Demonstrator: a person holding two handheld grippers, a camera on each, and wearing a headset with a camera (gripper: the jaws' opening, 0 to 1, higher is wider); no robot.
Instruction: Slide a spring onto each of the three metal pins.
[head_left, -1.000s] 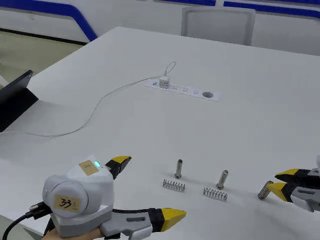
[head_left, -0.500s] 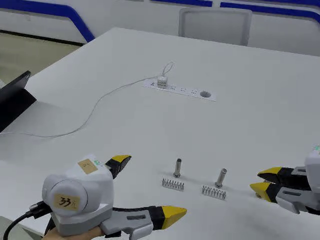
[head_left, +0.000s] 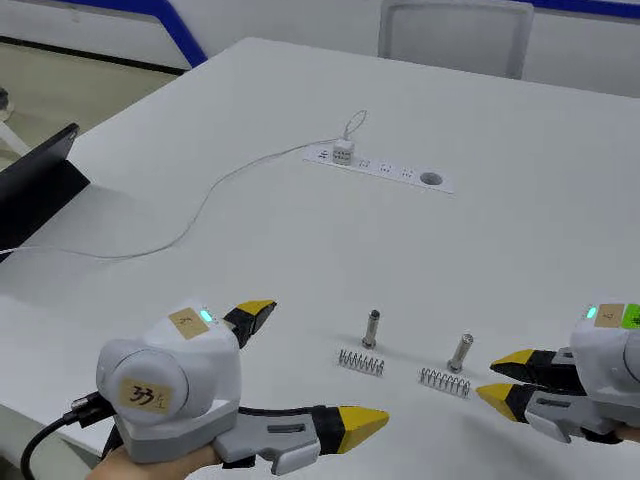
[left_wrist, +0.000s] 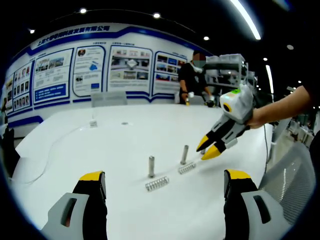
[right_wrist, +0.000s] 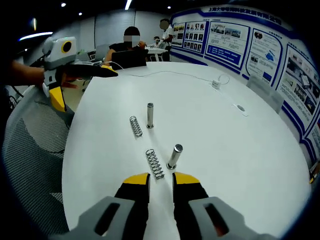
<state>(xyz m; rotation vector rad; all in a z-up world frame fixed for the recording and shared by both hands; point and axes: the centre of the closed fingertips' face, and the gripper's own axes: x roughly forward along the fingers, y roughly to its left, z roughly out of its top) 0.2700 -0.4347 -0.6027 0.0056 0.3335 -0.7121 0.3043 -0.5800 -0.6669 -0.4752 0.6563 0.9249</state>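
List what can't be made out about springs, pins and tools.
- Right tool: jaws nearly together. Whether they pinch a spring is too small to tell in the head view, and the right gripper view gives just a narrow slit.
- Table beyond that tool: hidden by it in the head view.

A tan sticker (head_left: 143, 397) on the left claw's (head_left: 310, 367) housing read "33"; the wall posters' (left_wrist: 91, 70) lettering was too small to read
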